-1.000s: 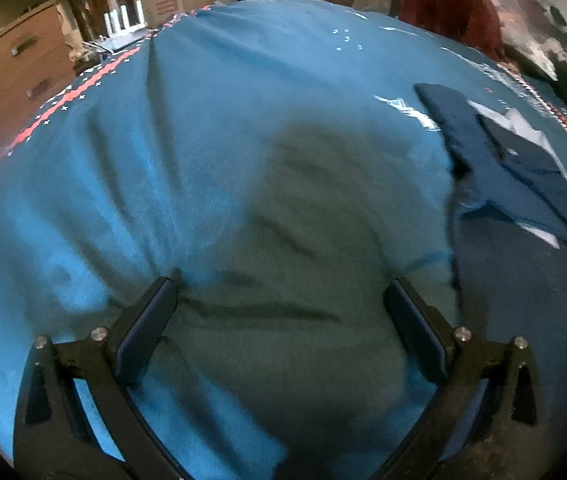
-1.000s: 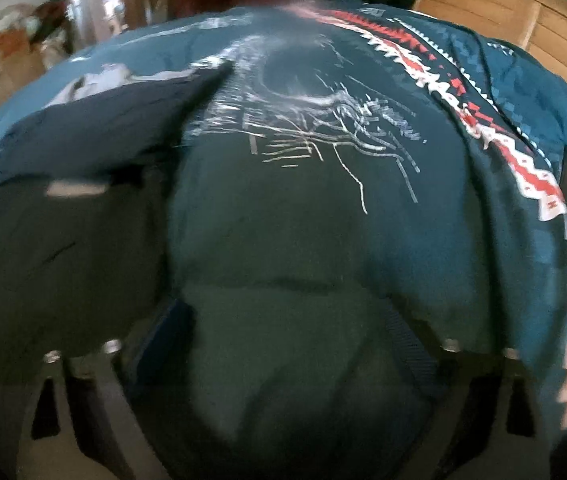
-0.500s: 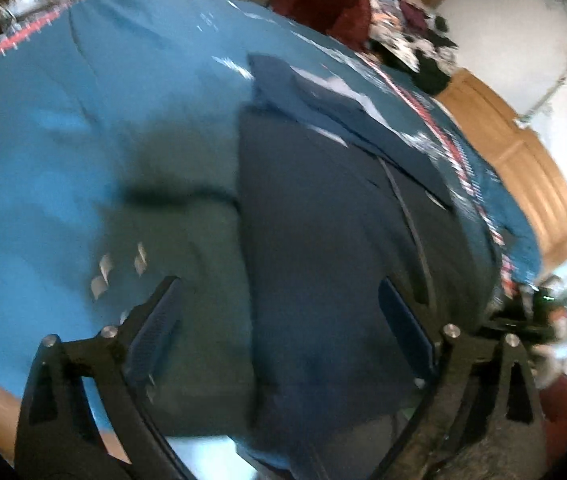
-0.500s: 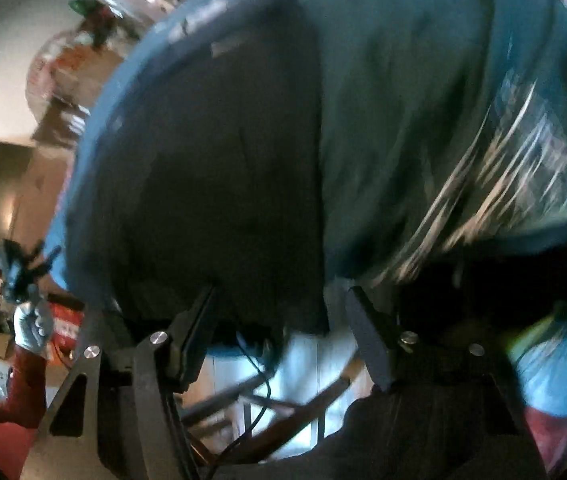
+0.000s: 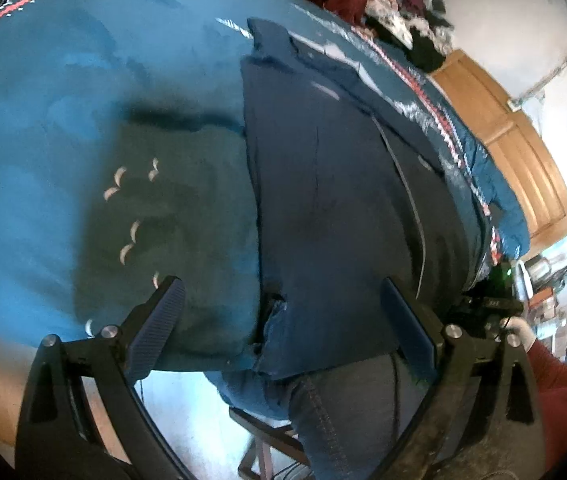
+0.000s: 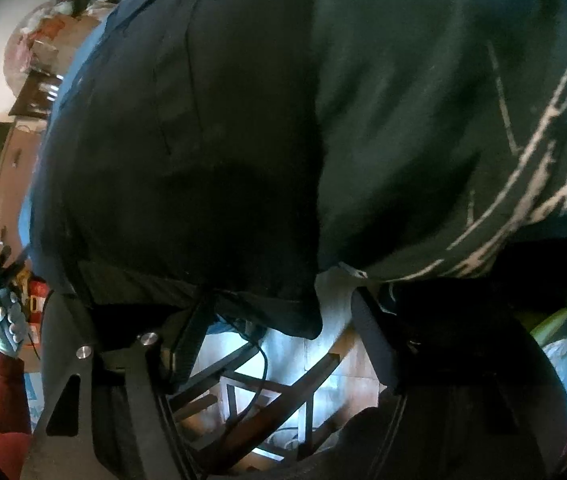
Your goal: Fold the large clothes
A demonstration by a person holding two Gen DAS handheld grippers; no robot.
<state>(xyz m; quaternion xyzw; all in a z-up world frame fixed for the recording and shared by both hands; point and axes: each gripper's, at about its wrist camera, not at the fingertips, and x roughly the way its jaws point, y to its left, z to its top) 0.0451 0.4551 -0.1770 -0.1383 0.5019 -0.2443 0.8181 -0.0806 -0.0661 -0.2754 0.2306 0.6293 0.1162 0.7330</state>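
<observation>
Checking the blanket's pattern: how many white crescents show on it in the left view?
7 crescents on the blanket: three upper, two middle, one at the left finger, one lowest. Others may be hidden.

Pale wall (image 5: 523, 8) far right of the left tongs, bright daylight on it. Wooden panelled headboard (image 5: 523, 168) below it. Dark wooden chair frame (image 6: 275, 392) between the right tongs, over light floor (image 6: 323, 344). Wooden dresser (image 6: 7, 184) far left, cluttered shelves (image 6: 43, 40) above.

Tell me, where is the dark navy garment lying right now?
In the left wrist view, the navy garment lies on the teal blanket, right of centre, its near edge hanging at the front between the open left gripper.
</observation>
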